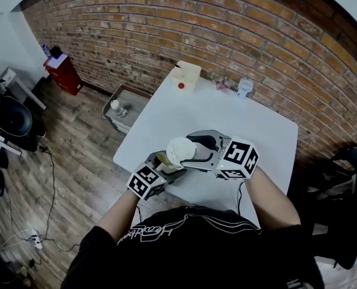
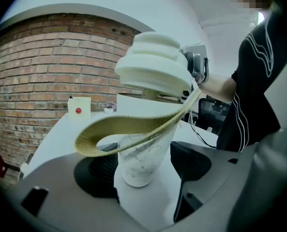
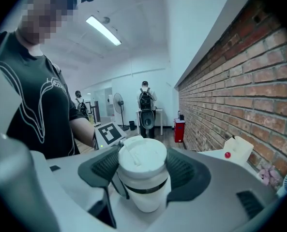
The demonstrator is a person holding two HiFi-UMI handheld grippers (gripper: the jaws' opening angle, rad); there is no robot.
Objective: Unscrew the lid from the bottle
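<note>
Over table's (image 1: 268,143) near edge, bottle (image 2: 141,158) tight in left gripper (image 2: 143,170), lid (image 3: 141,153) tight in right gripper (image 3: 143,172).

Evenly lit room, heavy fisheye warp

A ceiling strip light (image 3: 103,30) glares high above and left of the right claw (image 3: 142,175); the white worktop (image 1: 226,119) beyond it is bright, near washed out, with soft shadow beneath it. Black vignette rings every frame, the brick wall (image 1: 226,35) courses bow toward the edges, and the bodies of this and the left claw (image 2: 142,166) are soft and dim close to the lenses.
</note>
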